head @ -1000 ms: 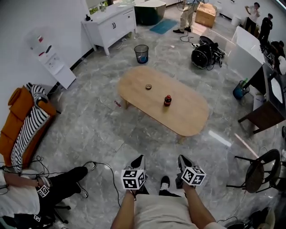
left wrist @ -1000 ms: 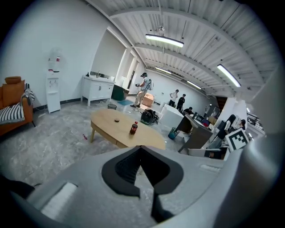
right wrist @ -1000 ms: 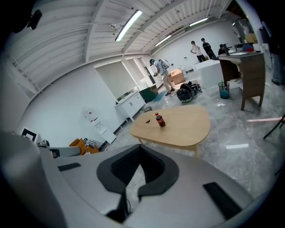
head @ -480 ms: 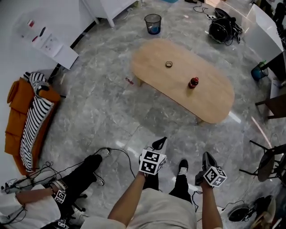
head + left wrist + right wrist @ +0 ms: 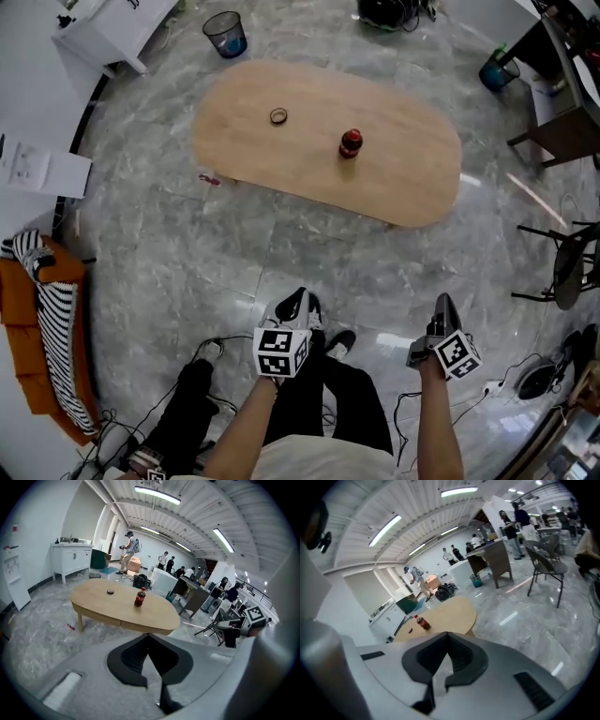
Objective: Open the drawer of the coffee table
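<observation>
Grey marbled floor [image 5: 187,244] fills the head view, and the oval wooden table [image 5: 394,178] stands well ahead of me. A dark bottle [image 5: 350,143] stands upright near the middle of its top, with a small ring [image 5: 278,116] lying apart to its left. A bin [image 5: 225,34] sits on the floor past the table's far left end. My left gripper [image 5: 294,302] and right gripper [image 5: 443,305] both hang over the floor, well short of the table.

From the left gripper view, my jaws are pressed together with nothing between them. Beyond their tips the table shows its long side, with a thin upright seam [image 5: 120,620] in the edge band. A white cabinet [image 5: 72,559] stands by the far wall.

From the right gripper view, those jaws are clenched too, and empty. The table's rounded end lies past them, and a chair [image 5: 546,564] stands off to the right.
</observation>
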`<act>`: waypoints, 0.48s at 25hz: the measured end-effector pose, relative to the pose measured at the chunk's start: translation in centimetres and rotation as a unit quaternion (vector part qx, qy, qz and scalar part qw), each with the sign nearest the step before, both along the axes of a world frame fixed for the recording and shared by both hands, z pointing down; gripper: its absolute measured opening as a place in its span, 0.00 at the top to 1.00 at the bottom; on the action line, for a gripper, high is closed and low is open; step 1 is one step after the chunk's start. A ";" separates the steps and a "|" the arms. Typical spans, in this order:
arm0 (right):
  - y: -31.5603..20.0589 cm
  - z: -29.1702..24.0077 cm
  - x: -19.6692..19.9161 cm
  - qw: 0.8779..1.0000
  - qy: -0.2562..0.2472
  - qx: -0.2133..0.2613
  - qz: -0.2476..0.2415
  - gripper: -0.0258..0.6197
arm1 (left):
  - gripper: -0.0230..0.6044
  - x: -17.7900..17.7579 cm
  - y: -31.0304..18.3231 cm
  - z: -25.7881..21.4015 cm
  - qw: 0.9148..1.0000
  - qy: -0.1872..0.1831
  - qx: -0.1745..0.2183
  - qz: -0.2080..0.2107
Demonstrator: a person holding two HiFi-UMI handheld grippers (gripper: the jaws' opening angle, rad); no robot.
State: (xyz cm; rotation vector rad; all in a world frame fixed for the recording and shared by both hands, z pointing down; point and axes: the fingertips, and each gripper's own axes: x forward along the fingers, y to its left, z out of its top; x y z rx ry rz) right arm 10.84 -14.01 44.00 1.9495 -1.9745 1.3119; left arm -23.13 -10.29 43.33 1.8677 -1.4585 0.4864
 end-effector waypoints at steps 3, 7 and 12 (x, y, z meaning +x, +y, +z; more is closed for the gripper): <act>-0.7 1.2 0.1 0.996 0.062 0.030 -0.065 0.94 | 0.95 0.6 -1.4 2.2 1.000 -0.020 0.020 0.008; -1.8 4.7 2.0 0.989 0.117 0.036 -0.078 0.94 | 0.95 1.7 -2.4 5.9 0.999 -0.024 0.042 0.014; -1.5 11.7 0.5 0.981 0.124 0.012 -0.147 0.94 | 0.95 0.6 -2.5 11.0 0.996 -0.058 0.061 0.031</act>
